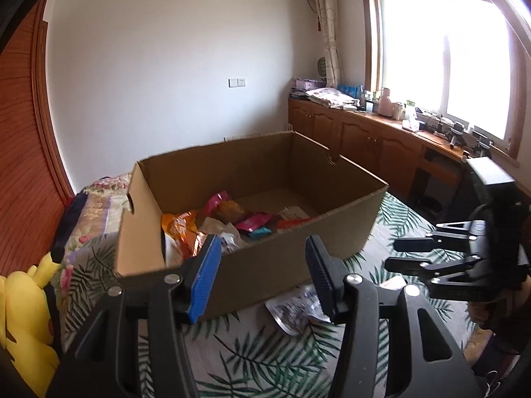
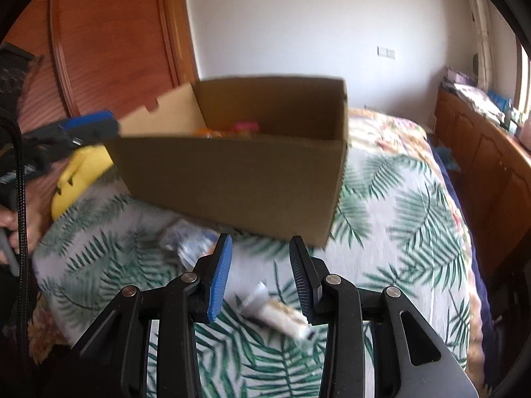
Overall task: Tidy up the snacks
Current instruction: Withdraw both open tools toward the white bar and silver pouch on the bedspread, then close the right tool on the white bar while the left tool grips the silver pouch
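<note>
An open cardboard box sits on the leaf-print bedspread and holds several bright snack packets. My left gripper hangs open in front of the box's near wall, with nothing between its blue pads. A crinkled clear packet lies on the bed just below its right finger. My right gripper is open, low over the bed. A beige snack bar packet lies flat under the gap, untouched by the pads. The box is just beyond, and the clear packet lies to the left. Each gripper shows in the other's view, the right gripper and the left gripper.
A yellow plush toy rests at the bed's left side beside the box. A wooden wardrobe stands behind it. Low wooden cabinets with clutter run under the window on the right. A hand holds the left gripper's handle.
</note>
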`<action>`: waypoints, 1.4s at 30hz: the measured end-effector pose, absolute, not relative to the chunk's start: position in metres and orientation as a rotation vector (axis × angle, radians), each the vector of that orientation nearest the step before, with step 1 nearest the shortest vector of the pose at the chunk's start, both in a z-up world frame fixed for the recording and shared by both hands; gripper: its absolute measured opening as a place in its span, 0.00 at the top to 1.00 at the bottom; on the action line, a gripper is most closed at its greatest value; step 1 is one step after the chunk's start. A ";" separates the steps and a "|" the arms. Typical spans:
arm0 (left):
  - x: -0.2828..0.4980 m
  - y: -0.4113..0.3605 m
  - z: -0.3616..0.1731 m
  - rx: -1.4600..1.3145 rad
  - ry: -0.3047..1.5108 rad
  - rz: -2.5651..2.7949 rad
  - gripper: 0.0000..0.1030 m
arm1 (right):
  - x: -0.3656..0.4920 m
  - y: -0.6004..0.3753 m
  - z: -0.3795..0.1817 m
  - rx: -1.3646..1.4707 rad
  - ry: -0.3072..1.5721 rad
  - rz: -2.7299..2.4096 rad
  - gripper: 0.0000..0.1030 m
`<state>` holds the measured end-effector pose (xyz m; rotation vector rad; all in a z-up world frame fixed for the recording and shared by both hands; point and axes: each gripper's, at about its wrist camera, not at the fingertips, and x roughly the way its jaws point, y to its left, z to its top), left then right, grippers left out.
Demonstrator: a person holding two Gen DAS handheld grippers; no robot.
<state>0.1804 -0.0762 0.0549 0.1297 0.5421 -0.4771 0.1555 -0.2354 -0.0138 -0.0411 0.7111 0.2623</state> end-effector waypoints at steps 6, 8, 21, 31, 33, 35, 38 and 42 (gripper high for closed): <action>0.171 -0.080 0.033 0.133 0.583 -0.480 0.48 | 0.161 -0.241 -0.040 -0.045 0.793 0.258 0.65; 0.169 -0.080 0.027 0.123 0.589 -0.473 0.48 | 0.162 -0.242 -0.047 -0.047 0.822 0.270 0.65; 0.169 -0.088 -0.001 0.076 0.665 -0.479 0.49 | 0.151 -0.246 -0.064 -0.067 0.898 0.278 0.60; 0.173 -0.102 -0.017 0.085 0.698 -0.498 0.49 | 0.135 -0.254 -0.067 -0.095 0.917 0.273 0.56; 0.175 -0.105 -0.020 0.084 0.709 -0.498 0.49 | 0.134 -0.255 -0.067 -0.097 0.913 0.273 0.56; 0.178 -0.108 -0.023 0.081 0.719 -0.502 0.49 | 0.134 -0.254 -0.067 -0.106 0.905 0.264 0.59; 0.183 -0.115 -0.027 0.086 0.733 -0.503 0.49 | 0.134 -0.250 -0.070 -0.154 0.881 0.231 0.71; 0.190 -0.123 -0.031 0.096 0.751 -0.499 0.49 | 0.132 -0.244 -0.072 -0.192 0.852 0.211 0.75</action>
